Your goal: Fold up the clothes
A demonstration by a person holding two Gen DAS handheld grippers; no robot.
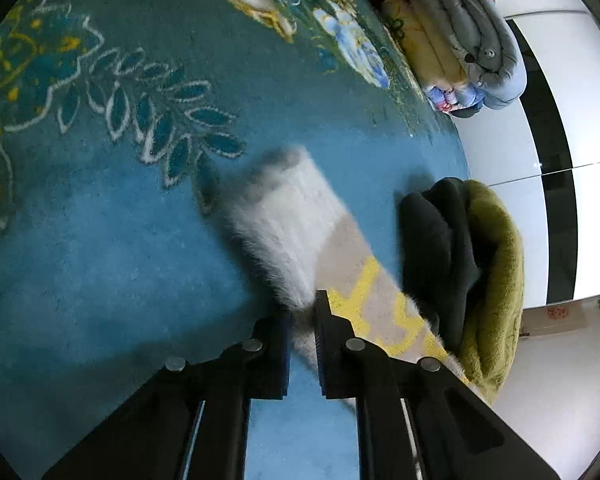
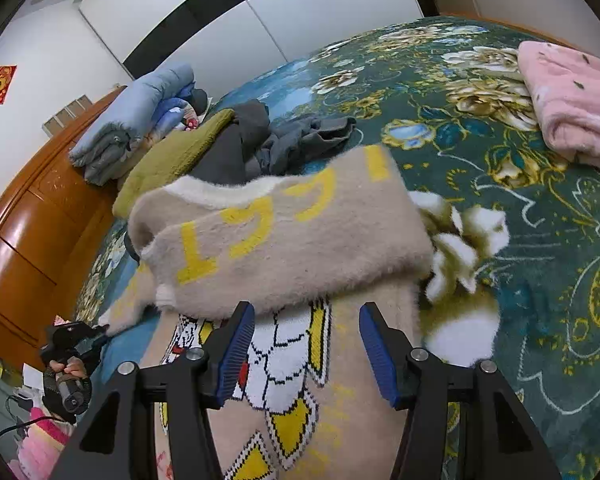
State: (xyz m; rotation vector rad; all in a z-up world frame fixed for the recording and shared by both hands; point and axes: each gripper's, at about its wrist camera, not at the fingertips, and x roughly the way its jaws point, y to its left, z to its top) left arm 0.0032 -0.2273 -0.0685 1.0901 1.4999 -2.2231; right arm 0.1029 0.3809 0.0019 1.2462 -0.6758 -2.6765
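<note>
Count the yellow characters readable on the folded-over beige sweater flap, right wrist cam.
4 on the beige sweater: one at the flap's lower left, two mid-flap, one at its upper right corner. More may sit under the fold.

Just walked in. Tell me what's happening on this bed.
A person is folding a fuzzy beige sweater with yellow lettering on a teal floral bedspread, using a handheld tool in each hand. The left tool is pinched shut on a fuzzy sleeve of that sweater, lifted above the bedspread. The right tool is open over the sweater's patterned front, holding nothing. An olive fleece garment, dark grey clothes and a folded pink blanket lie elsewhere on the bed.
</note>
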